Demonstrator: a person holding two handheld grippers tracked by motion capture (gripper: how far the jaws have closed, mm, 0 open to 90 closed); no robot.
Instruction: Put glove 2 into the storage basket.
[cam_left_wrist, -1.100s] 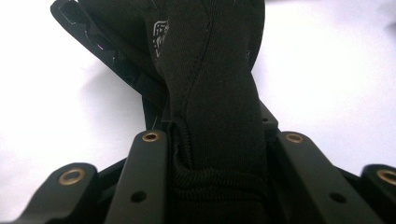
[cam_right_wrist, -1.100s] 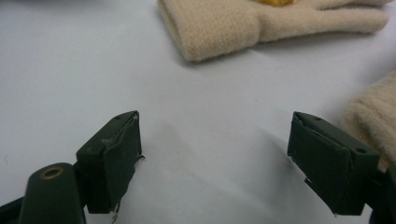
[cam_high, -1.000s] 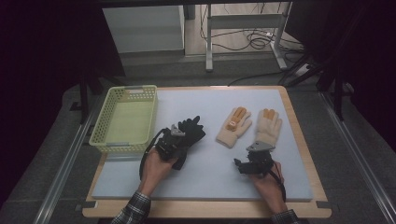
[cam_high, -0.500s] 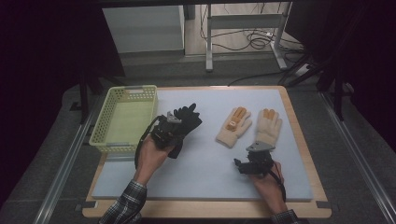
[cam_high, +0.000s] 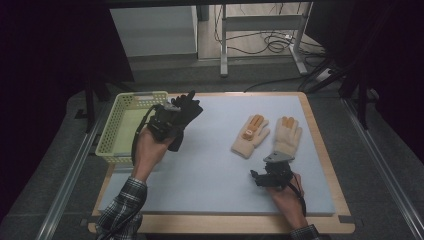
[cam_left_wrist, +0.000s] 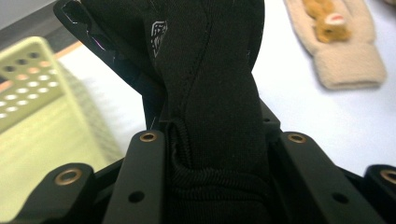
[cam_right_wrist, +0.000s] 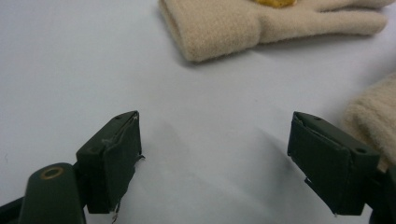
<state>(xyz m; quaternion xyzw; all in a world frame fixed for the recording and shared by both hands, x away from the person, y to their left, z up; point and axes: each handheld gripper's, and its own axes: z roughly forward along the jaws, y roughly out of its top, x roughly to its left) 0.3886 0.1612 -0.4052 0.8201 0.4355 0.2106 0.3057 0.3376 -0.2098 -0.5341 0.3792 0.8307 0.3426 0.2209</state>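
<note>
A pale blue mat (cam_high: 210, 165) covers the table from edge to edge. At its far-left corner stands a yellow-green basket (cam_high: 116, 131) with perforated walls, empty as far as the high view tells. Two cream gloves lie palm-up near the right edge: the left cream glove (cam_high: 251, 136) with an orange patch, and the right cream glove (cam_high: 287, 134) just beside it.

The black glove (cam_high: 186, 112) hangs in the air above the mat's far-left part, right next to the basket's near-right rim. The left gripper (cam_high: 167, 120) is clamped on it; in the left gripper view the knit cuff (cam_left_wrist: 210, 182) is bunched tight between the jaws and the rest of the glove stands up past them.

The right gripper (cam_high: 272, 177) rests low near the mat's near-right edge, its jaws spread apart and empty, with the cream gloves just ahead of them.

The black glove looks light, soft and floppy, so it should sag and swing rather than hold shape. The ribbed cuff seems the best place to pinch: thick, grippy, unlikely to slip.
</note>
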